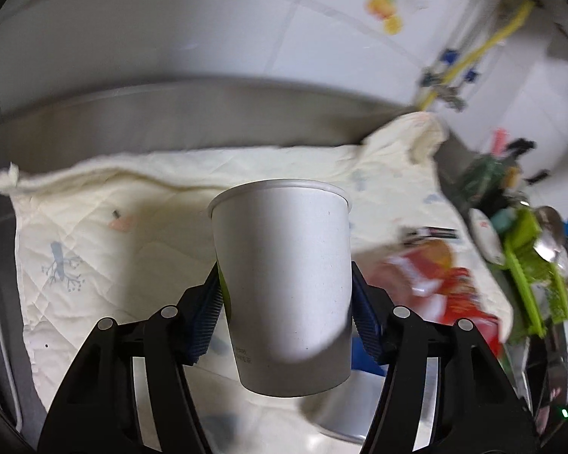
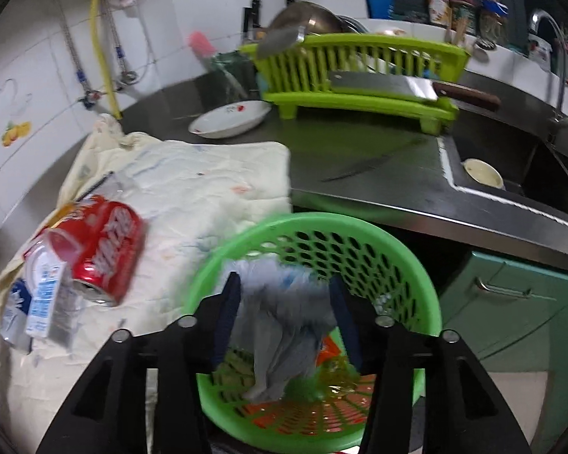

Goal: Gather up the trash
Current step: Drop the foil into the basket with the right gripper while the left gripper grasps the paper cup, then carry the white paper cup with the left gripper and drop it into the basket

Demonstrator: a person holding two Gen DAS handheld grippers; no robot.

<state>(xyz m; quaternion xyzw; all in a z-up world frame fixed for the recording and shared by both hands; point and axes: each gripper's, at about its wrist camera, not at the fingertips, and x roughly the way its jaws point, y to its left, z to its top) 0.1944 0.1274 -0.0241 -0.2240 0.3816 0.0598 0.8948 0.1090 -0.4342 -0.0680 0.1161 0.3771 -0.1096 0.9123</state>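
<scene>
Between left gripper pads: paper cup (upright, clamped).

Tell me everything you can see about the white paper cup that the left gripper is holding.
The plain white paper cup stands upright, mouth up, with a rolled rim, tapering toward its base. A little small grey print sits low on its left side, and a green patch shows at its left edge. The left gripper is shut on it, its blue ribbed fingers pressing both sides. It is held above the cream quilted cloth; its inside is not visible.
</scene>
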